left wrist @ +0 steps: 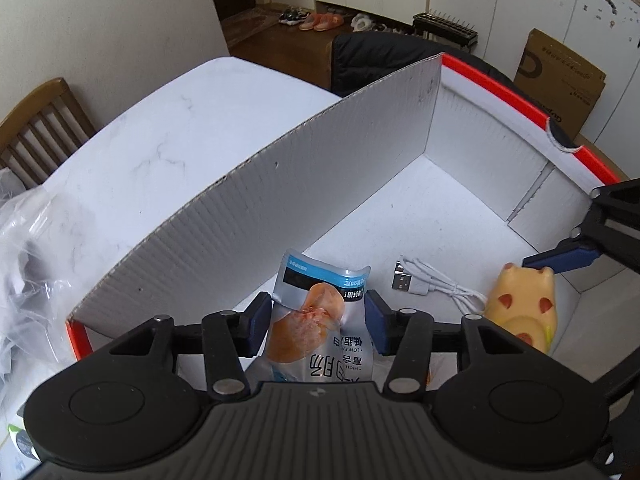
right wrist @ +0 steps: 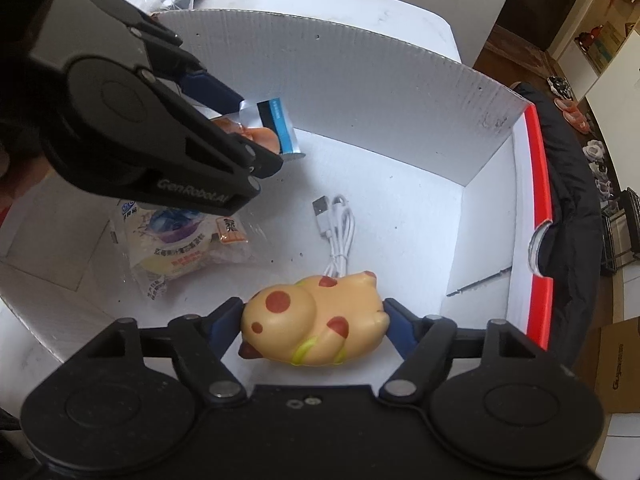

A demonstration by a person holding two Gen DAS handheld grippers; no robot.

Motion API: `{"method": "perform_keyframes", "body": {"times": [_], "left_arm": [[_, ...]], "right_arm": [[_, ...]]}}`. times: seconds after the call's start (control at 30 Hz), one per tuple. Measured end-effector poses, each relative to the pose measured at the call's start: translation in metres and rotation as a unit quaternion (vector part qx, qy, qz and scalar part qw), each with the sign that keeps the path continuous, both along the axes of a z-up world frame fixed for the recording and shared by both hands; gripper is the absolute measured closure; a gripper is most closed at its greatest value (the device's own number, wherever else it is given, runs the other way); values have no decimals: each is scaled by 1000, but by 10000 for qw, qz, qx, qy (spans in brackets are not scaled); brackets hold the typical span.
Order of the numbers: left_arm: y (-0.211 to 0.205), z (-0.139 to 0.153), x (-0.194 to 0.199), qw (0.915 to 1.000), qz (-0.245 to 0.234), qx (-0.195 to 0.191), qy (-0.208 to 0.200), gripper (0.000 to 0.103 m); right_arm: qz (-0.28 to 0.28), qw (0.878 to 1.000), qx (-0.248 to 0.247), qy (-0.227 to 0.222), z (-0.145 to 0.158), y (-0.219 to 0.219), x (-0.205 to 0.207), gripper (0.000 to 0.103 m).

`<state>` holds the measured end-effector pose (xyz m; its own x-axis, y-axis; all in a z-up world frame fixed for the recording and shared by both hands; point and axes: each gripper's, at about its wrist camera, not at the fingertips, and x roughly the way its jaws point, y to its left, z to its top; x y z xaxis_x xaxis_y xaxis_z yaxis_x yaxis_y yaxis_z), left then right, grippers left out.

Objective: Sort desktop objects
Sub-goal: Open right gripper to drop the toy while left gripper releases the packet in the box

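I see a white marble-patterned table (left wrist: 168,136) carrying a white corrugated box (left wrist: 256,200) with orange-red rim edging. Crumpled clear plastic bags (left wrist: 28,240) lie on the tabletop just beside the box's outer wall.

My left gripper (left wrist: 316,320) sits over the white corrugated cardboard box with red-edged rim (right wrist: 360,92), clamped on a silver snack pouch with a printed meat picture (left wrist: 316,320), near the box's long wall. My right gripper (right wrist: 314,326) is in the same box, closed on a yellow squishy animal toy with red spots (right wrist: 316,320). A coiled white USB cable (right wrist: 338,228) lies on the box floor between pouch and toy. A clear-wrapped round snack packet (right wrist: 180,248) lies on the floor left of the cable, under my left gripper. The box rests on a white marble-pattern table (left wrist: 168,128).
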<state>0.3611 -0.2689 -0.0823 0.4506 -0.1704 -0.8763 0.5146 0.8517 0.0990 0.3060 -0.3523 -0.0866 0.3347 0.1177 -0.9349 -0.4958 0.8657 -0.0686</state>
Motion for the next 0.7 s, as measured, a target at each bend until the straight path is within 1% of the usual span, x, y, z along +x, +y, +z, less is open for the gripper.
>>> {"method": "perform_keyframes", "body": {"times": [0.1,0.2,0.33,0.43,0.5,0.7], "left_arm": [[0,0,2,10000,40,-4,13,48],[1,2,1,9997,195,56,-111,41],[6,6,1,9993,325,-131,-125,33],[11,9,-2,9991,348,-157,-184,32],[12,11,-5,9989,364,-168,-230,31],[18,28,-16,9975,434,-437,-347,31]], "right_arm": [[-33,10000,3,-17,1,0,1,22],[-48,10000,39,-39,1,-2,3,16],[-74,9999,126,-50,0,-6,3,15],[-106,9996,234,-81,3,-8,1,14],[-112,9994,311,-122,7,-9,0,11],[-206,9977,559,-337,22,-15,-6,10]]}}
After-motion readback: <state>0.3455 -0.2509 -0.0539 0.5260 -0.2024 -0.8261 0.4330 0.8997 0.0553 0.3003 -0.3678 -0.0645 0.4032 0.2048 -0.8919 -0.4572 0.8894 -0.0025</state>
